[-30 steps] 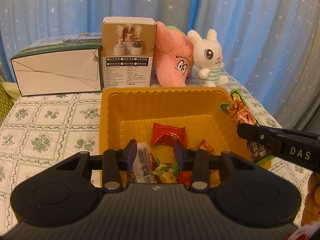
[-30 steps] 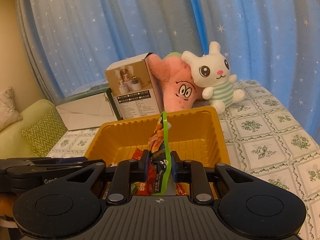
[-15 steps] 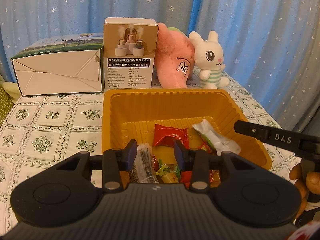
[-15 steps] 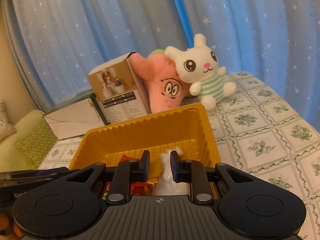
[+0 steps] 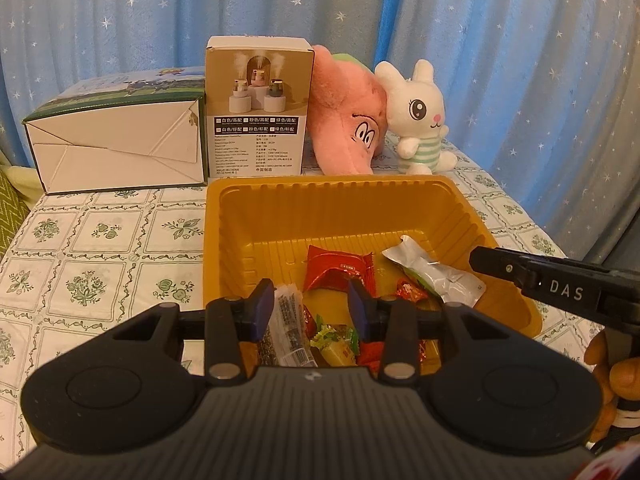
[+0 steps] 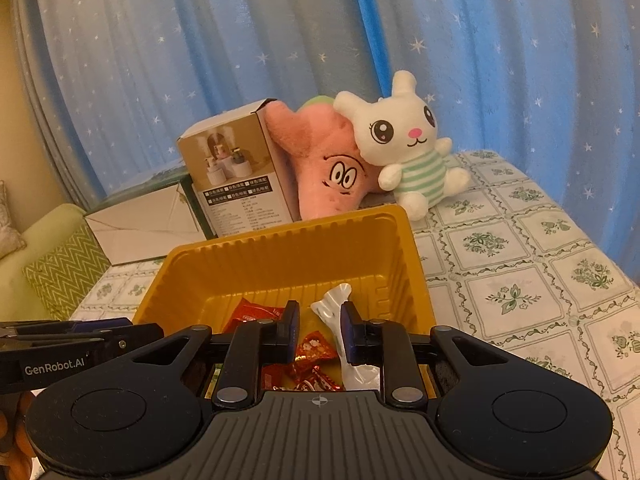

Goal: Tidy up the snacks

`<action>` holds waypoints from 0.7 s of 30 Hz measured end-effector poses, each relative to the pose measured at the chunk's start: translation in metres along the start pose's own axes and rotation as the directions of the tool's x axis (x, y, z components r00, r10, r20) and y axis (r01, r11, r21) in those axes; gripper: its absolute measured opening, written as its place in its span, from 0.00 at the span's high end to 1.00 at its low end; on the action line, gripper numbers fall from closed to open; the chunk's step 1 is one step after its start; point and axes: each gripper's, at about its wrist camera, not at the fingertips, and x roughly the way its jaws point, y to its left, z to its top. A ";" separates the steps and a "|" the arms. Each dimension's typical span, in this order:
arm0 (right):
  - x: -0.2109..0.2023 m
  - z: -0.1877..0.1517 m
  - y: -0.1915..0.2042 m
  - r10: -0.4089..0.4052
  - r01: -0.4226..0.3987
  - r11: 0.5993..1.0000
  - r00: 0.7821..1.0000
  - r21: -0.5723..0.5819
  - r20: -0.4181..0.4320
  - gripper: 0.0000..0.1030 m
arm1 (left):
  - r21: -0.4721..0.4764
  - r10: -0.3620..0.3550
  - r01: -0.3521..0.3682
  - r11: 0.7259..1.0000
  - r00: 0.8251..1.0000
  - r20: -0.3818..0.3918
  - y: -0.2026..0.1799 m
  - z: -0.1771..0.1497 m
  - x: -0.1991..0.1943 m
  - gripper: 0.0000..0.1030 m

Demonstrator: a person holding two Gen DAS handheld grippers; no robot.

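Observation:
A yellow plastic tray (image 5: 320,184) (image 6: 288,232) sits on the tablecloth and holds several snack packets. Among them are a red one (image 5: 336,270) (image 6: 250,312), a clear seed stick (image 5: 286,328) and small wrapped candies. A silver-sided packet (image 5: 436,276) (image 6: 332,306) lies loose at the tray's right side. My left gripper (image 5: 310,304) hovers open over the tray's near edge, nothing between its pads. My right gripper (image 6: 319,326) stands narrowly open just above the silver packet, its pads not pressing on it. In the left wrist view its fingertips (image 5: 480,260) reach in from the right.
Behind the tray stand a humidifier box (image 5: 258,108), a white and green carton (image 5: 116,140), a pink plush (image 5: 348,120) and a white bunny plush (image 5: 420,120), with a blue curtain beyond. A green cushion (image 6: 64,268) lies off the table's left. A hand (image 5: 616,368) holds the right gripper.
The right gripper was shut on an orange and green packet above the tray. It let go, and the packet now lies silver side up inside. The left gripper kept still.

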 end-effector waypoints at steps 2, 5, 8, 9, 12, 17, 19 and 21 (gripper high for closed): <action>-0.003 -0.001 0.001 -0.006 0.006 1.000 1.000 -0.009 -0.005 0.78 | 0.004 0.008 -0.008 1.000 1.000 -0.005 -0.001 -0.002 -0.002 0.65; -0.009 -0.006 0.004 -0.043 0.043 0.998 0.999 -0.044 -0.011 0.75 | 0.015 0.016 -0.016 1.000 1.000 -0.009 -0.004 -0.007 -0.009 0.65; -0.018 -0.010 0.004 -0.080 0.080 0.995 0.997 -0.055 0.001 0.32 | 0.032 0.036 -0.036 0.999 0.999 0.004 -0.007 -0.014 -0.018 0.55; -0.023 -0.011 0.003 -0.088 0.089 0.995 0.996 -0.048 0.008 0.31 | 0.035 0.042 -0.042 0.999 0.999 0.011 -0.008 -0.016 -0.021 0.53; -0.037 -0.015 0.003 -0.085 0.086 0.996 0.996 -0.037 0.011 0.30 | 0.017 0.052 -0.053 0.998 0.998 0.026 -0.007 -0.021 -0.034 0.45; -0.064 -0.028 0.008 -0.102 0.102 0.993 0.995 -0.055 0.004 0.30 | -0.004 0.051 -0.051 0.999 0.998 0.043 -0.010 -0.037 -0.060 0.34; -0.077 -0.032 0.008 -0.110 0.110 0.993 0.994 -0.051 0.007 0.30 | -0.017 0.037 -0.036 0.999 0.998 0.044 -0.010 -0.044 -0.072 0.32; -0.091 -0.035 0.008 -0.122 0.122 0.992 0.992 -0.039 0.019 0.30 | -0.041 0.025 -0.023 0.999 0.999 0.045 -0.011 -0.052 -0.084 0.32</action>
